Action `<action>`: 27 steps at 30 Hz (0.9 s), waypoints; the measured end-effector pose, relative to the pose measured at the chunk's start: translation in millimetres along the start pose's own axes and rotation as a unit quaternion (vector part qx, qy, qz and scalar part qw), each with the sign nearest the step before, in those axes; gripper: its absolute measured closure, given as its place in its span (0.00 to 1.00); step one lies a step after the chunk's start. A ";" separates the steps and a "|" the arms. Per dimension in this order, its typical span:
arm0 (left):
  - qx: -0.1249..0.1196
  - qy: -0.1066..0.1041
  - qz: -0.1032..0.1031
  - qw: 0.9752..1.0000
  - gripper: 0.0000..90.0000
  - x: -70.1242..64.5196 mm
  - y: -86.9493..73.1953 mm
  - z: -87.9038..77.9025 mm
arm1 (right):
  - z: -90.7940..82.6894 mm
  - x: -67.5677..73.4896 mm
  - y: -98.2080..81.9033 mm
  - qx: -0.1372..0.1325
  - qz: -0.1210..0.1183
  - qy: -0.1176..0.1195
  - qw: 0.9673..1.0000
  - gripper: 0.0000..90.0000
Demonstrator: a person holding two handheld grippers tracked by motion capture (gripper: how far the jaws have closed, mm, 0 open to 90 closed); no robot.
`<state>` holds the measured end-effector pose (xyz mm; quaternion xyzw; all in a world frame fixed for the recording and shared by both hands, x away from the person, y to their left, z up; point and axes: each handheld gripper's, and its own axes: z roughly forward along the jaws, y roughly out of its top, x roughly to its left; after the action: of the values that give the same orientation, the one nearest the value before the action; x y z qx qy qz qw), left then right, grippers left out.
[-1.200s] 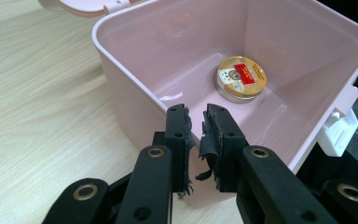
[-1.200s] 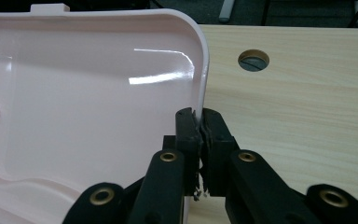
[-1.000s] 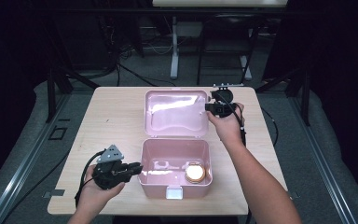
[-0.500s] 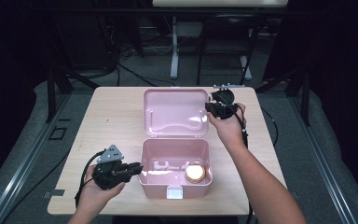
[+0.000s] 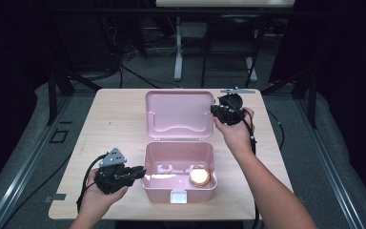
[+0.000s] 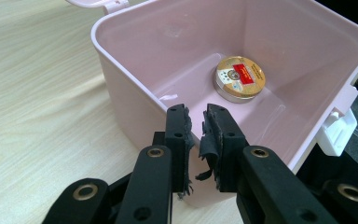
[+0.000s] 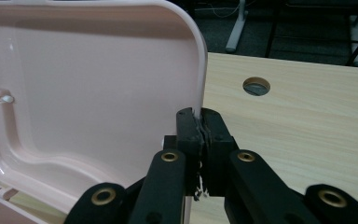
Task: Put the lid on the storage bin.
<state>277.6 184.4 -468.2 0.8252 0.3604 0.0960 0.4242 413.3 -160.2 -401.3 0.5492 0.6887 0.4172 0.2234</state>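
A pink box [image 5: 178, 169] sits at the near edge of the table [image 5: 114, 124], its lid [image 5: 178, 114] thrown back flat behind it on the hinge. Inside, toward the box's right front corner, lies a round gold tin [image 5: 199, 176] with a red label — the one loose thing in the box.

The right gripper [image 5: 219, 110] is at the lid's right edge; in the right gripper view its jaws are pressed together on the thin rim of the lid, pads meeting the plastic with no gap to speak of. The left gripper [image 5: 140, 171] stands at the box's left wall. In the left gripper view its jaws straddle that wall's rim, with a narrow gap between the frayed pads [image 6: 209, 140]; whether they truly pinch the wall or only bracket it I cannot tell from this angle, though steadying the box looks likely.

As a judgement: the tin is already in the box, so the loading part seems done. What is left is to swing the lid over and forward onto the box and press the white latch [image 5: 177, 196] at the front shut — the lid lies fully open, so that closing has barely begun, if at all.
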 end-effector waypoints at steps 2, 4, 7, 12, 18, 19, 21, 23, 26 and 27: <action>-0.001 0.000 0.000 1.000 0.88 0.1 0.0 0.1 | -2.3 0.2 -0.9 -0.004 -0.002 0.002 1.000 0.97; 0.000 0.001 0.000 1.000 0.88 0.0 0.0 0.0 | -4.9 0.9 -2.2 -0.008 -0.006 0.002 1.000 0.97; 0.000 0.000 0.000 1.000 0.88 0.1 0.0 0.0 | -9.3 2.3 -4.3 -0.016 -0.011 0.004 1.000 0.97; -0.001 0.000 -0.001 1.000 0.88 0.4 -0.1 0.1 | -15.8 4.1 -8.4 -0.027 -0.017 0.005 0.999 0.97; -0.001 0.001 -0.001 1.000 0.88 0.4 -0.2 0.0 | -23.1 6.6 -12.6 -0.039 -0.024 0.007 0.999 0.97; -0.001 0.001 -0.001 1.000 0.88 0.5 -0.2 -0.1 | -24.2 6.9 -13.4 -0.042 -0.025 0.007 0.999 0.97; -0.003 0.000 -0.005 1.000 0.88 0.3 -0.5 0.1 | -26.6 7.7 -15.1 -0.046 -0.028 0.008 0.999 0.97; -0.003 0.001 -0.006 1.000 0.88 0.2 -0.6 0.1 | -28.5 8.2 -16.6 -0.049 -0.030 0.009 0.998 0.97; -0.005 0.000 -0.008 1.000 0.88 0.1 -1.0 0.1 | -31.4 8.8 -19.5 -0.057 -0.031 0.010 0.998 0.97; -0.005 0.001 -0.006 1.000 0.88 0.2 -1.1 0.0 | -32.7 8.8 -20.6 -0.059 -0.033 0.011 0.998 0.97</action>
<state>277.2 184.9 -469.0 0.8208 0.3655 0.0961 0.4283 373.9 -163.7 -398.8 0.5076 0.6830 0.4557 0.2613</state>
